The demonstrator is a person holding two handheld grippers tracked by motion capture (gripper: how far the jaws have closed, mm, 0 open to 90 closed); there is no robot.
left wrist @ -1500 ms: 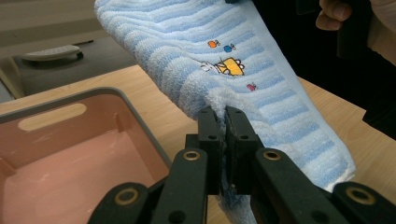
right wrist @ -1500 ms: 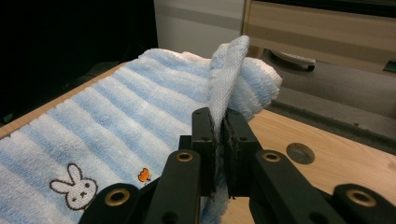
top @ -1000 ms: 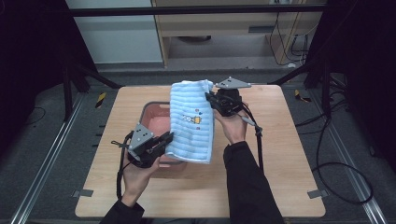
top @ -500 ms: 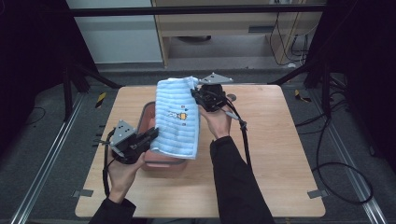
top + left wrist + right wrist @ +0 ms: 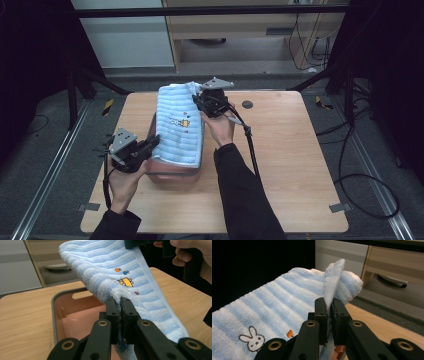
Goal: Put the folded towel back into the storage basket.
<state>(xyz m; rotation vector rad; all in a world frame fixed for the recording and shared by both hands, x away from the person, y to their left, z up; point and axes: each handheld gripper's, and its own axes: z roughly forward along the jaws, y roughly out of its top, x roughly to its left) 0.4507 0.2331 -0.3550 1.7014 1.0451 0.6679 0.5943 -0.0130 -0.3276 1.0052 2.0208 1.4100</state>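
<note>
Towel [image 5: 179, 131]: blue-and-white striped, small embroidered figures on it; stretched between both grippers, hanging above the pink basin, near edge at the left gripper, far end at the right gripper.
Left gripper [image 5: 146, 148]: jaws closed tight on the near edge of the towel; in its own view [image 5: 119, 312] cloth pinched between the pads, the rest rising up and away to the right.
Right gripper [image 5: 200, 104]: jaws clamped on the far end of the towel; in its own view [image 5: 329, 312] a bunched fold stands up between the pads, striped cloth spreading down to the left.
Basin [image 5: 172, 173]: pink inside, grey rim, directly beneath the towel and just right of the left gripper; bare floor of it seen below the jaws in the left gripper view.
Table [image 5: 290, 155]: light wood, carrying the basin; bare surface right of the right gripper.
Round dark spot [image 5: 247, 105]: on the tabletop, right of the right gripper, apart from the towel.
Cable [image 5: 248, 145]: trailing from the right gripper along the sleeve.
In the way: basin rim just under the hanging cloth at the left gripper's side.
</note>
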